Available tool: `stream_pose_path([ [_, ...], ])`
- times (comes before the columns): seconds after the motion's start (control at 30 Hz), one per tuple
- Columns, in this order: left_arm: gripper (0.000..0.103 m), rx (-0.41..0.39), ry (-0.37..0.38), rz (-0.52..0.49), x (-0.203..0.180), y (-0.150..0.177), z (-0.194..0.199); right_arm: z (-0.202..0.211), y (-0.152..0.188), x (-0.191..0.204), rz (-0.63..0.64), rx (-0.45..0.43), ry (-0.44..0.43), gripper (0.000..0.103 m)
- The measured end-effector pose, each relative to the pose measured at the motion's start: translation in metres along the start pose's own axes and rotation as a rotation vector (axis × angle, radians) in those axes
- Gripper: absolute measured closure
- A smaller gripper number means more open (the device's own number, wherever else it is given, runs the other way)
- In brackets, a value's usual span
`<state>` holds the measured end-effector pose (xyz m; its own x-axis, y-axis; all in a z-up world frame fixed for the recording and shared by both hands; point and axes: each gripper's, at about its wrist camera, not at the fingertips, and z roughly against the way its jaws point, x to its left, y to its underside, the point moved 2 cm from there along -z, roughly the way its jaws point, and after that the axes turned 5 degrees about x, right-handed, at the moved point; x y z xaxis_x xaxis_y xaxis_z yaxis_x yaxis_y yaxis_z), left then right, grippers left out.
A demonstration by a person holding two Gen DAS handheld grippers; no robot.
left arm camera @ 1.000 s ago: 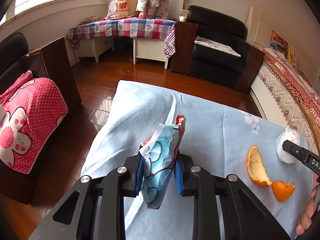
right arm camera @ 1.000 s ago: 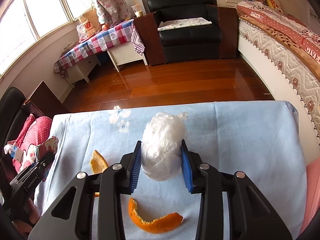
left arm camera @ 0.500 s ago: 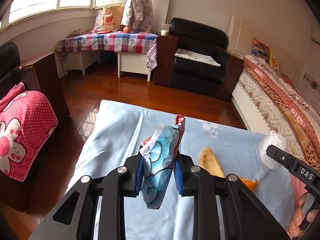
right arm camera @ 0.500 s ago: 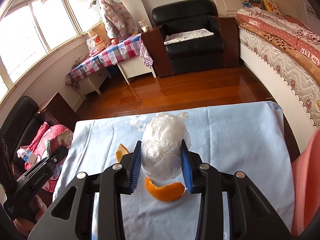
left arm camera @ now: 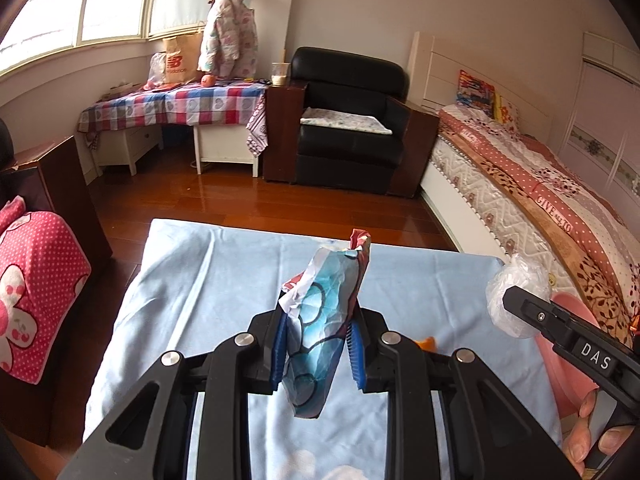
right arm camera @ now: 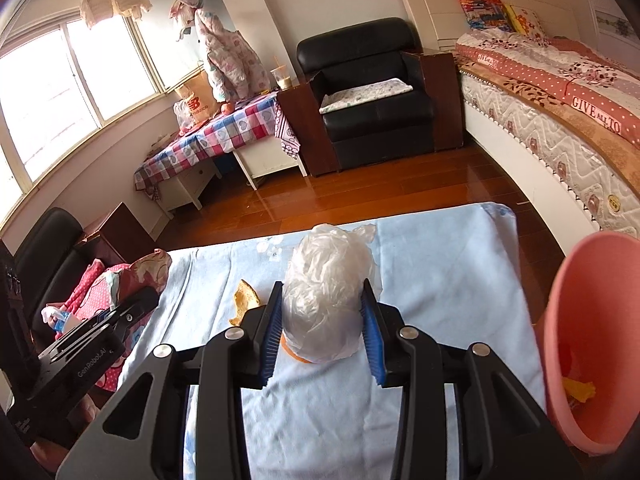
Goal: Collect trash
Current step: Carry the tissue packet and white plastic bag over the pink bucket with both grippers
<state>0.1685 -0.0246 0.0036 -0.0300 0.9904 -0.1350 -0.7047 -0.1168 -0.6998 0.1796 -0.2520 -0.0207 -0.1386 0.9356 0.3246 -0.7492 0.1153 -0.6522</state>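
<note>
Carry step: left gripper (left arm camera: 316, 354) clamps a crumpled snack wrapper (left arm camera: 320, 320), right gripper (right arm camera: 322, 330) clamps a balled plastic bag (right arm camera: 328, 292), both above the blue-clothed table (right arm camera: 440, 280). Next: swing over pink bin (right arm camera: 580, 320) at right, release; orange peel (right arm camera: 244, 300) left.

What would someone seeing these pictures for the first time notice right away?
Front and centre in each wrist view is a piece of trash clamped in a gripper: the left gripper holds a crumpled blue snack wrapper, the right gripper a ball of clear plastic bag, both above the light blue tablecloth. At the table's right edge stands a pink bin, and orange peel lies on the cloth.
</note>
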Motion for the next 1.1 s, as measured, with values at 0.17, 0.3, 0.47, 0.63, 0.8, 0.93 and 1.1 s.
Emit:
stream_pose_path([
  [0.17, 0.079, -0.001, 0.038, -0.038, -0.027, 0.006, 0.006, 0.022, 0.009, -0.014, -0.012, -0.030, 0.023, 0.066],
  [0.3, 0.079, -0.002, 0.068, -0.064, -0.047, 0.010, 0.011, 0.041, 0.014, -0.027, -0.024, -0.060, 0.047, 0.066],
  [0.47, 0.079, 0.000, 0.099, -0.099, -0.071, 0.015, 0.014, 0.060, 0.019, -0.044, -0.048, -0.090, 0.066, 0.066],
  [0.63, 0.079, 0.003, 0.129, -0.128, -0.092, 0.018, 0.016, 0.078, 0.023, -0.063, -0.074, -0.119, 0.090, 0.066],
  [0.8, 0.079, 0.005, 0.163, -0.156, -0.113, 0.022, 0.017, 0.095, 0.028, -0.079, -0.092, -0.149, 0.124, 0.066],
  [0.93, 0.079, 0.008, 0.195, -0.179, -0.130, 0.025, 0.017, 0.106, 0.033, -0.095, -0.118, -0.168, 0.152, 0.066],
  [1.1, 0.079, 0.019, 0.224, -0.213, -0.155, 0.031, 0.015, 0.118, 0.038, -0.122, -0.161, -0.180, 0.180, 0.066],
])
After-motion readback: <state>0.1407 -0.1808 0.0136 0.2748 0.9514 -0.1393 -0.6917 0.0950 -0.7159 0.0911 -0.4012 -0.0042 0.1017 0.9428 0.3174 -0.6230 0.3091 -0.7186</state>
